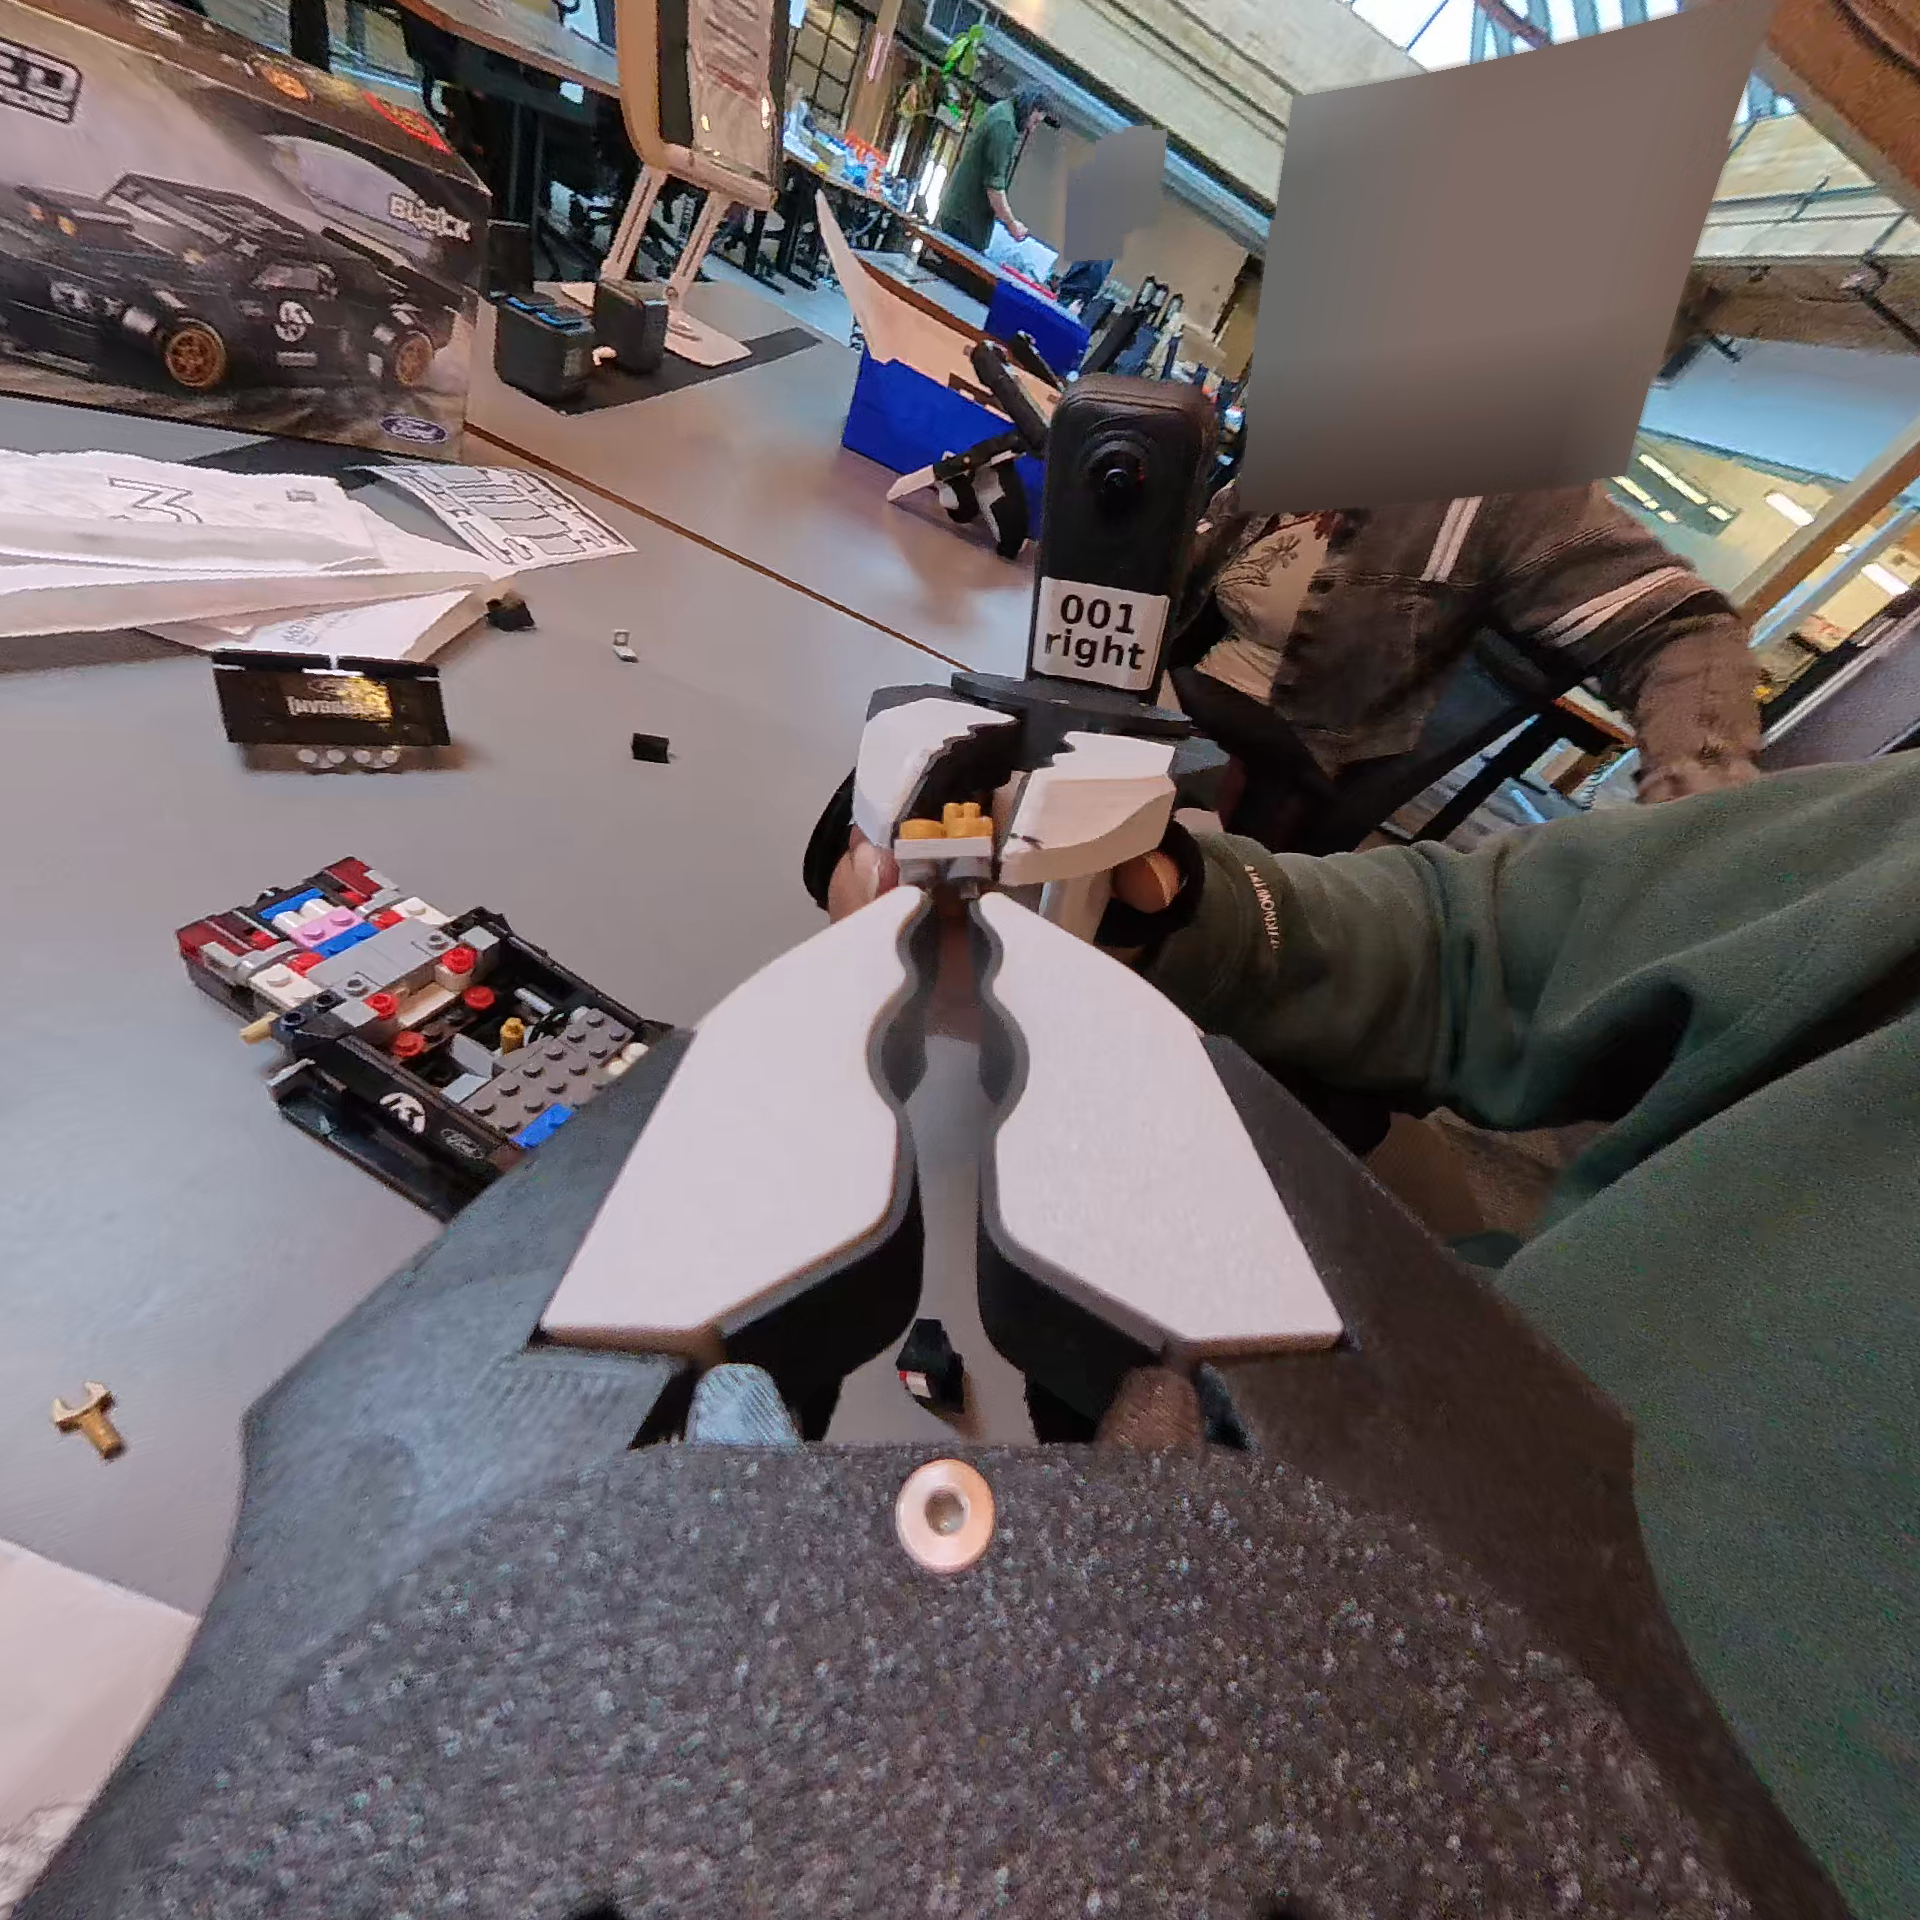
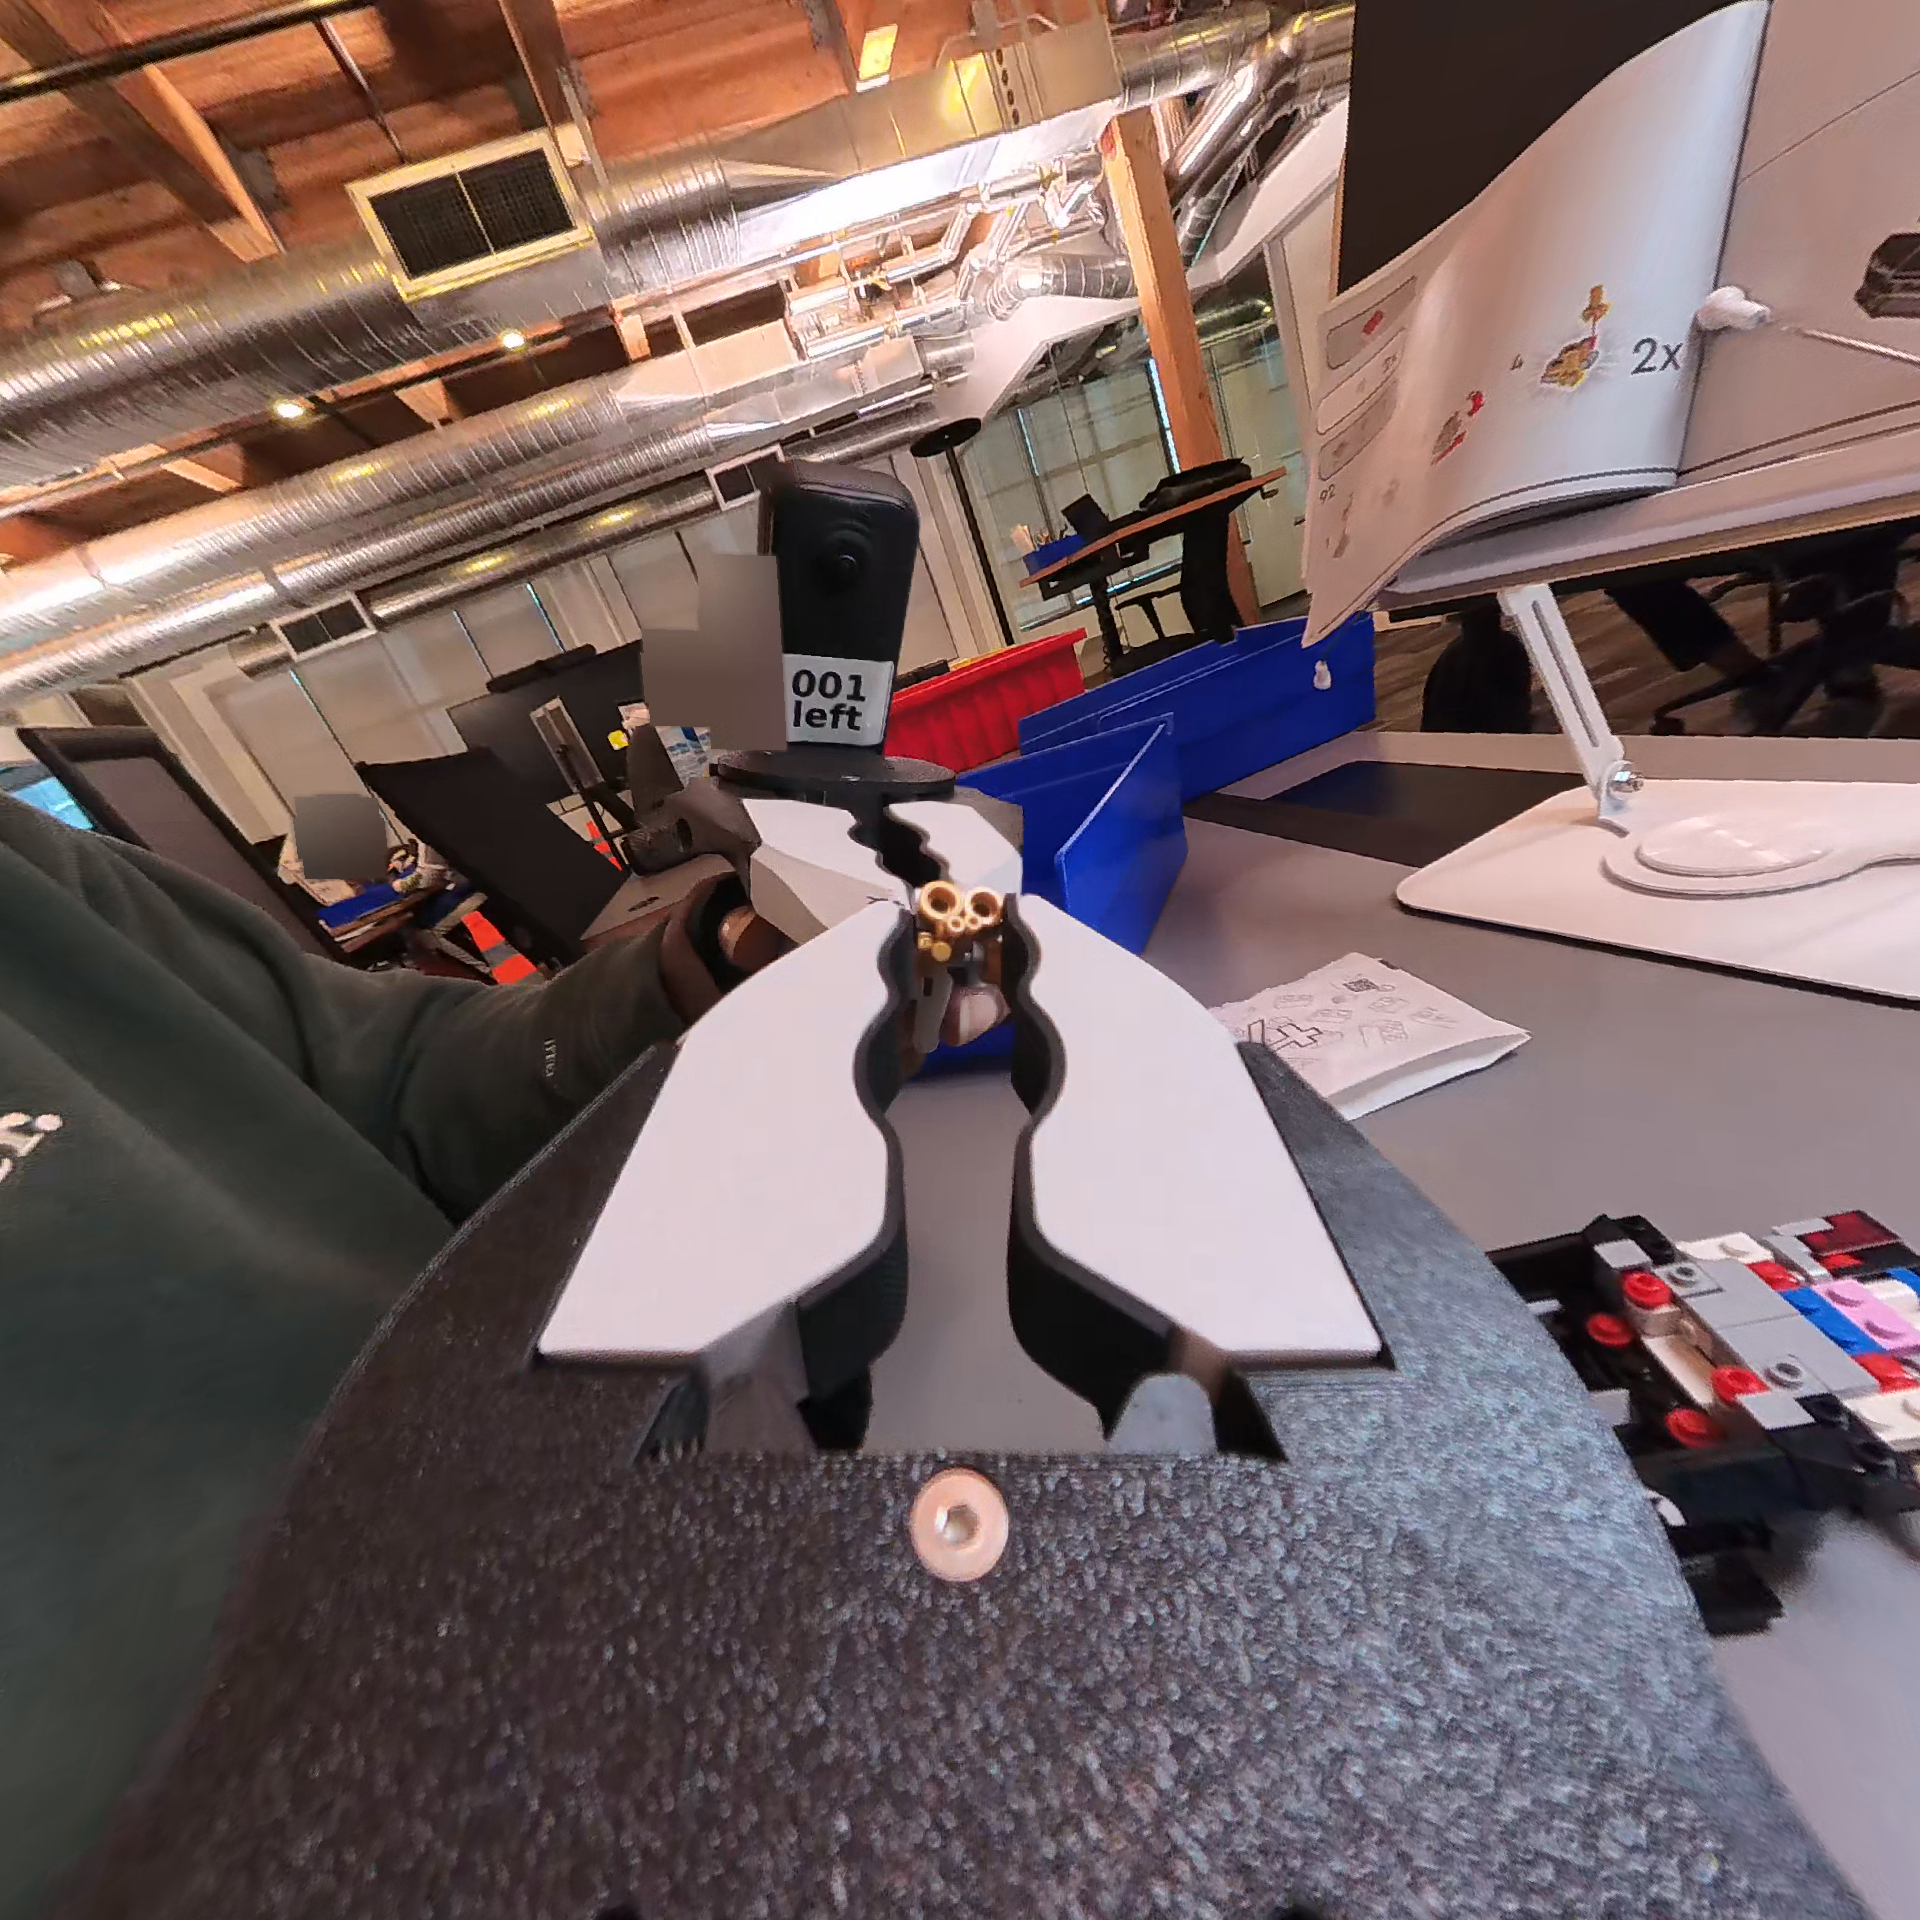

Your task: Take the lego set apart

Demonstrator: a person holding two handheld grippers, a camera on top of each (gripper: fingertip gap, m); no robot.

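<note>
A small gold and grey lego piece (image 1: 943,831) is held in the air between my two grippers, which face each other tip to tip. My left gripper (image 1: 951,902) is shut on its grey lower end. My right gripper (image 1: 956,831) is shut on its gold and grey part. In the right wrist view the gold piece (image 2: 956,912) sits between my right gripper's (image 2: 958,920) fingertips, with my left gripper (image 2: 914,857) just behind it. The partly stripped lego car chassis (image 1: 416,1023) lies on the grey table to the left below; it also shows in the right wrist view (image 2: 1745,1340).
The lego box (image 1: 229,260) and paper sheets (image 1: 208,540) lie at the far left. A black panel (image 1: 332,707), small black bits (image 1: 649,746) and a gold wrench piece (image 1: 91,1418) lie loose. A blue bin (image 2: 1122,831), booklet stand (image 2: 1507,364) and leaflet (image 2: 1371,1029) are nearby. A person (image 1: 1455,623) sits opposite. Less than 4 cm separates the two grippers' tips.
</note>
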